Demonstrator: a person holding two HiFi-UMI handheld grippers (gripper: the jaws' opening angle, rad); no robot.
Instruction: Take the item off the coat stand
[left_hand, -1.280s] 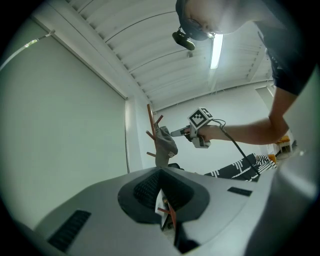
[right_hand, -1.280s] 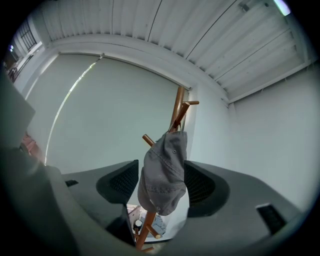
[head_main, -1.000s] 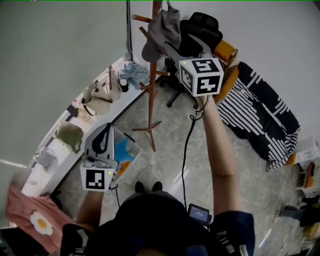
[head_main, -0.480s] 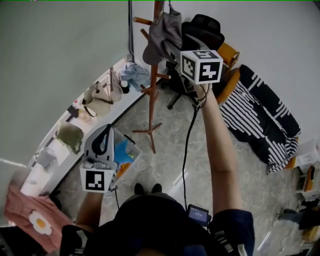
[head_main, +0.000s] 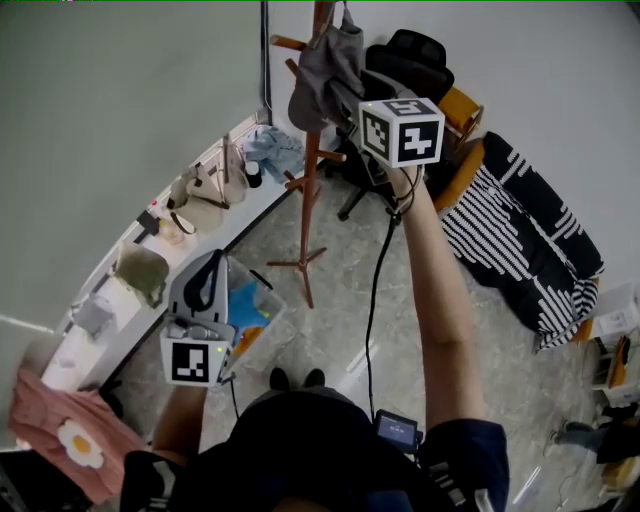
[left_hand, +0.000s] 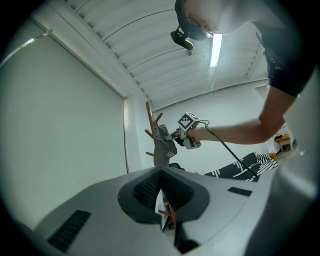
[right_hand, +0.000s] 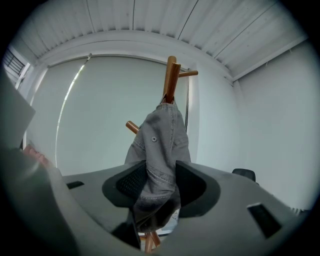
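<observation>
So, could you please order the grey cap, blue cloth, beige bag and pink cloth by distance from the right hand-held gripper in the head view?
1. Grey cap: in the right hand-held gripper's jaws, which were just closing.
2. Blue cloth: ledge, far end.
3. Beige bag: next along ledge.
4. Pink cloth: bottom left.

The head view looks steeply down over the person, with the coat stand (head_main: 305, 200) at upper centre. The left gripper view looks slightly upward from far off. The right gripper view sits close and level — all three share the grey cap (head_main: 325, 65).
</observation>
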